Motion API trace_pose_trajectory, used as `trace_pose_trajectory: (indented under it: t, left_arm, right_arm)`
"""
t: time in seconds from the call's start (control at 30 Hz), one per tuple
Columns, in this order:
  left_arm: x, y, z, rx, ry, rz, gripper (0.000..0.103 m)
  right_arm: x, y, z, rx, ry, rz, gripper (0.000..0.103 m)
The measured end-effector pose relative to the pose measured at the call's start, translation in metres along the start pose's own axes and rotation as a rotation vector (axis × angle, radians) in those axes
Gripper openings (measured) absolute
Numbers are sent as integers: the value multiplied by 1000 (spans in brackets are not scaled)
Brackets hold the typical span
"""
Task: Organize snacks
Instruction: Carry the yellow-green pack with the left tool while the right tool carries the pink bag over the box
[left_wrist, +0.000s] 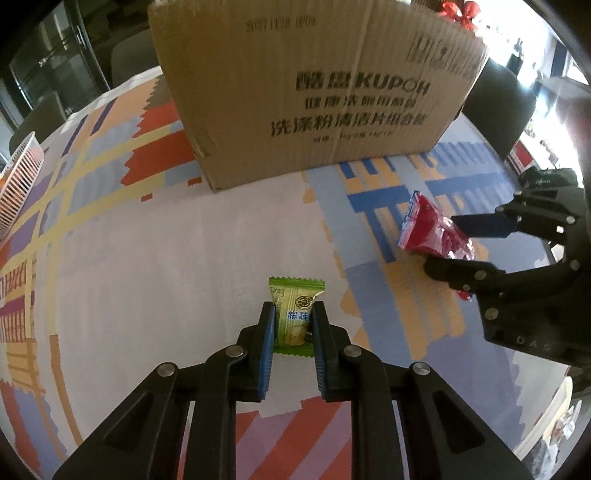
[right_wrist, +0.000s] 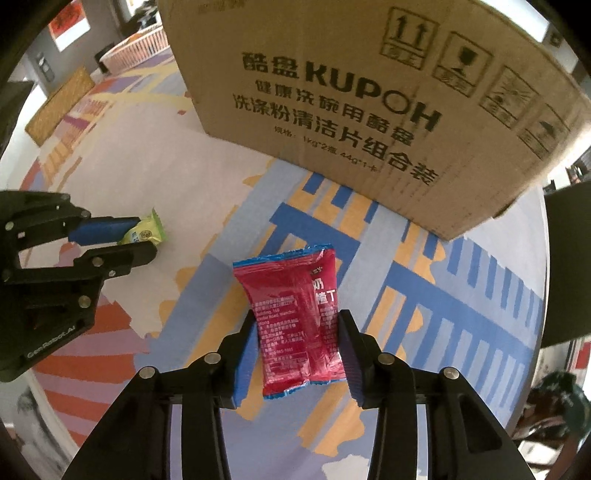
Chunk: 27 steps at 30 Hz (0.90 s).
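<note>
My left gripper (left_wrist: 293, 314) is shut on a small green candy packet (left_wrist: 295, 314) just above the patterned tablecloth; it also shows in the right wrist view (right_wrist: 146, 232), held by the left gripper (right_wrist: 147, 236). My right gripper (right_wrist: 297, 325) is shut on a red snack packet with blue edges (right_wrist: 295, 317), which sticks out forward between the fingers. In the left wrist view the right gripper (left_wrist: 439, 243) holds the red packet (left_wrist: 432, 229) at the right. A large cardboard box (left_wrist: 317, 81) stands behind both; it also shows in the right wrist view (right_wrist: 369, 92).
The round table carries a colourful patterned cloth (left_wrist: 147, 240). A white slatted basket (left_wrist: 18, 184) sits at the left edge, and also shows in the right wrist view (right_wrist: 140, 46) at far left. A woven mat (right_wrist: 59, 107) lies near it. Dark chairs (left_wrist: 498, 107) stand behind the table.
</note>
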<state>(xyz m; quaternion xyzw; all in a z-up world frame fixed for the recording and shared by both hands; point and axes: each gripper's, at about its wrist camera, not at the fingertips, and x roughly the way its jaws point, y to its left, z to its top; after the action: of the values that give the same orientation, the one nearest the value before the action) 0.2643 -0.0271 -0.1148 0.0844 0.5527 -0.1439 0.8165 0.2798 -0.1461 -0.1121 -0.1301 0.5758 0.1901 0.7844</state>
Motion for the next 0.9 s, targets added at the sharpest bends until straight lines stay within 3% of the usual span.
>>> trace_pose_trajectory:
  t: [0.2, 0.9]
  left_arm:
    - [-23, -5, -3, -9, -59, -1, 20]
    - [-114, -6, 32, -50, -324, -5, 20]
  right_arm:
    - [-25, -7, -6, 50, -73, 3, 42]
    - [-116, -13, 1, 170, -355, -47, 42]
